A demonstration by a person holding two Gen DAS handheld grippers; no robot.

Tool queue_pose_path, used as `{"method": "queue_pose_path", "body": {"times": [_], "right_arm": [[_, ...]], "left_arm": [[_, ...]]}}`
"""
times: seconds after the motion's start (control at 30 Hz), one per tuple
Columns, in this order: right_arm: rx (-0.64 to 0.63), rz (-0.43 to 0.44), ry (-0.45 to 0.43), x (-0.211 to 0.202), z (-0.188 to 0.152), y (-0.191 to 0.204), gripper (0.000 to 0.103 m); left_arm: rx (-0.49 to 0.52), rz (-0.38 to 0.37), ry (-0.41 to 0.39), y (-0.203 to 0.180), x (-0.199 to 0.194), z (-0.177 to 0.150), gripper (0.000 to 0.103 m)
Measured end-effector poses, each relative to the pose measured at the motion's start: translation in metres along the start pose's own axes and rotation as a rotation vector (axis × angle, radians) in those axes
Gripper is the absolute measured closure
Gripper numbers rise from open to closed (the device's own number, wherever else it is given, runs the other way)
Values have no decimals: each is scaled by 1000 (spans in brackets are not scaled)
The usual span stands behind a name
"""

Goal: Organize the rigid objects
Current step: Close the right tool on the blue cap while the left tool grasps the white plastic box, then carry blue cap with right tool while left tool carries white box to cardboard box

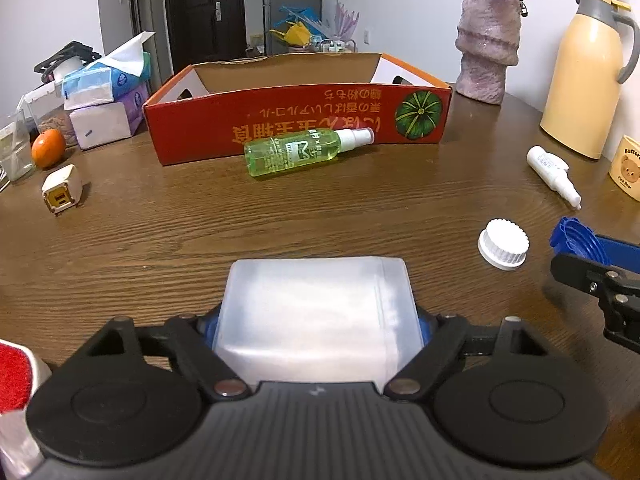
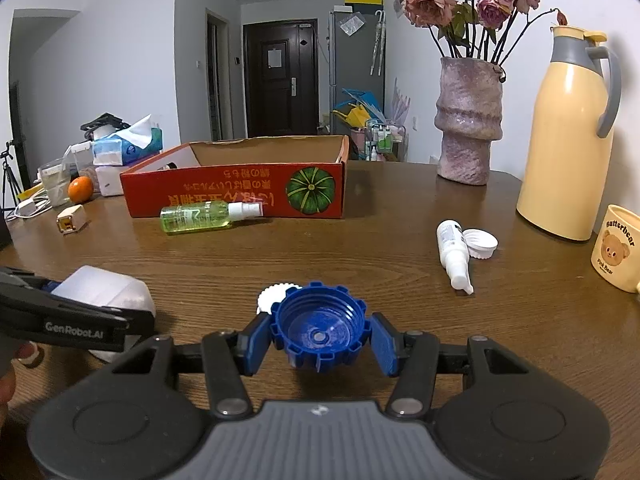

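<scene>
On a dark wood-grain table (image 1: 160,240), the left gripper (image 1: 318,320) has a frosted translucent plastic box (image 1: 316,312) between its blue pads, the box's broad face up and its longer side running across the jaws; whether the pads press its sides cannot be told. The right gripper (image 2: 320,344) pinches a blue ribbed plastic screw cap (image 2: 320,326) by its notched rim, hollow side facing up and toward the camera, threads visible inside.

Beyond them stands an open red cardboard tray printed with orange script and a green pumpkin (image 1: 300,120), its long side facing the grippers and its print upside down. Just in front of it, near its wall, lies a clear green liquid spray bottle with a white nozzle (image 1: 296,152), on its side, long axis parallel to the tray's front, nozzle pointing right.

To the right lies a small white dropper bottle (image 2: 454,252) on its side, its tip pointing toward the table's near edge, beside a white fluted lid (image 2: 482,244). A second white ribbed cap (image 1: 504,244) sits on the table near the right gripper.

At the back right stand a mottled pink ceramic vase of dried roses (image 2: 468,120), a cream thermos jug with a grey handle (image 2: 568,140) and a cream bear-print cup (image 2: 616,252). At left are an orange fruit (image 1: 48,148), a small white charger cube (image 1: 62,188) and stacked tissue packs (image 1: 108,96).
</scene>
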State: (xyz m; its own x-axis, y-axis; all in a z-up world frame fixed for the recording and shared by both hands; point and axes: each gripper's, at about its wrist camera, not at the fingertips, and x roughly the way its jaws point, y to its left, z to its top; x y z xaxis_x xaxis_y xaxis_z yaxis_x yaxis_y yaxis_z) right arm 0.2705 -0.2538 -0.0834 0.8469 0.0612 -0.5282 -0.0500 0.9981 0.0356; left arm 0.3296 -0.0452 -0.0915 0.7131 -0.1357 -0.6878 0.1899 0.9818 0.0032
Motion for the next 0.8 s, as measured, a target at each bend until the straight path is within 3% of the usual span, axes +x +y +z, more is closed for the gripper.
{"method": "queue_pose_path", "body": {"times": [0.8], "right_arm": [[-13,17,-20,-3,12,4,50]], "left_arm": [[3,31,-132,2,-42,5,20]]}}
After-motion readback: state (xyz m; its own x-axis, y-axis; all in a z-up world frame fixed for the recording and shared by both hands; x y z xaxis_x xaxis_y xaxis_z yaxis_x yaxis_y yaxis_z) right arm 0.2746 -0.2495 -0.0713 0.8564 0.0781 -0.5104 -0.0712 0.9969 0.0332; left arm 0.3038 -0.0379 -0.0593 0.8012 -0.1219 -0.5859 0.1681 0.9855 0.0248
